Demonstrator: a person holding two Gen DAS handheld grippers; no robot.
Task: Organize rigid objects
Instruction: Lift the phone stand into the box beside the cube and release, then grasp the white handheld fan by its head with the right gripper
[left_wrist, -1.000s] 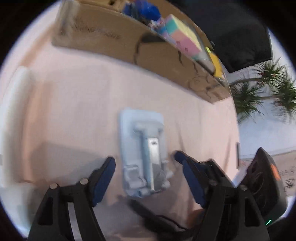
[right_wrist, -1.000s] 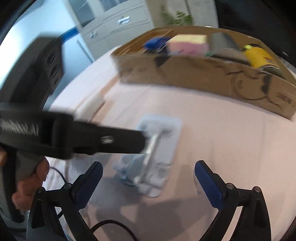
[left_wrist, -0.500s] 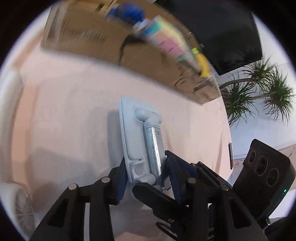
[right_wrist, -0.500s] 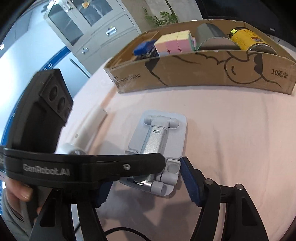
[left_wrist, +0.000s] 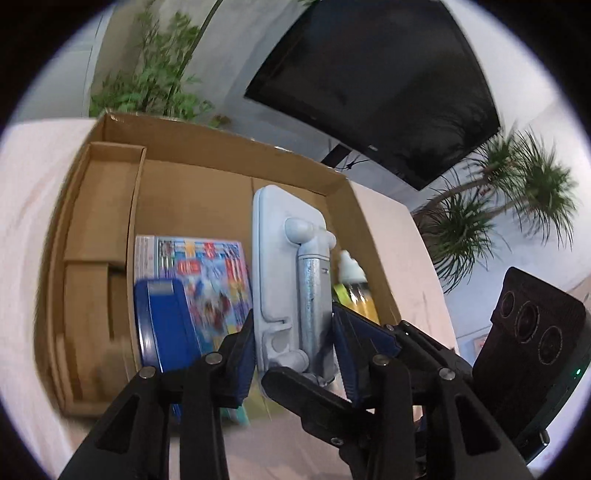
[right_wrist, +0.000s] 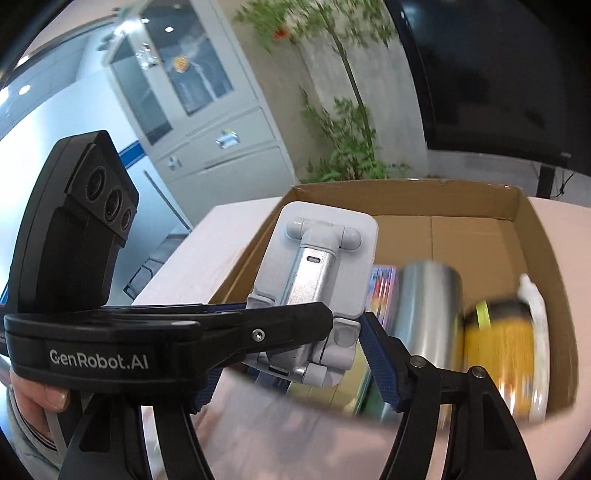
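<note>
Left gripper (left_wrist: 293, 334): jaws narrowed onto the near end of the stand (left_wrist: 291, 266), blue pads pressing its two long sides; just been closing, stand between them

Right gripper (right_wrist: 291, 354): jaws about half open and clamped across the same near end of the stand (right_wrist: 321, 280), right pad against its edge, left pad mostly hidden behind the left gripper's black finger (right_wrist: 184, 332) crossing the view; also just been closing, stand between them

Stand: pale grey plate with a silver arm folded flat along it, hinge knuckle at the far end; held in the air by both grippers, tilted, over the open box (left_wrist: 236, 155), clear of the box floor as far as can be told

Box: brown cardboard, on a pink worktop (left_wrist: 22, 206), with a narrow cardboard divider along its left side in the left view

Inside the box: blue tin (left_wrist: 162, 325) lying over a colourful booklet (left_wrist: 207, 266), steel cup (right_wrist: 428, 310), yellow bottle (right_wrist: 506, 354) with a white cap, blurred

Behind: black screen (left_wrist: 373, 81), potted plants (left_wrist: 155, 81), grey cabinet (right_wrist: 199, 110)

Lower left of the right view: hand (right_wrist: 40, 397) gripping the left gripper's handle
</note>
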